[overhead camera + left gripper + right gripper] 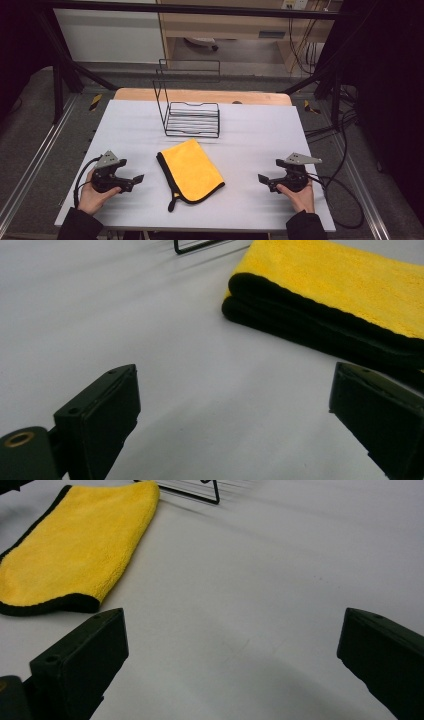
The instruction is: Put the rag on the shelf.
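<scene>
A folded yellow cloth [191, 169] with a black hem lies in the middle of the white table [250, 135]. Behind it stands a black wire rack [191, 116]. My left gripper [136, 181] rests low on the table to the left of the cloth, held by a hand, jaws open and bare. In the left gripper view the yellow cloth [340, 285] lies ahead to the right of my left gripper [235, 410]. My right gripper [262, 178] rests to the right of the cloth, open with nothing in it. In the right gripper view the yellow cloth [75, 550] lies ahead to the left of my right gripper [232, 655].
The wire rack's base [192, 494] shows at the top of the right gripper view. A wooden board edge [200, 95] runs along the table's far side. Black frame bars [65, 65] and cables [345, 200] flank the table.
</scene>
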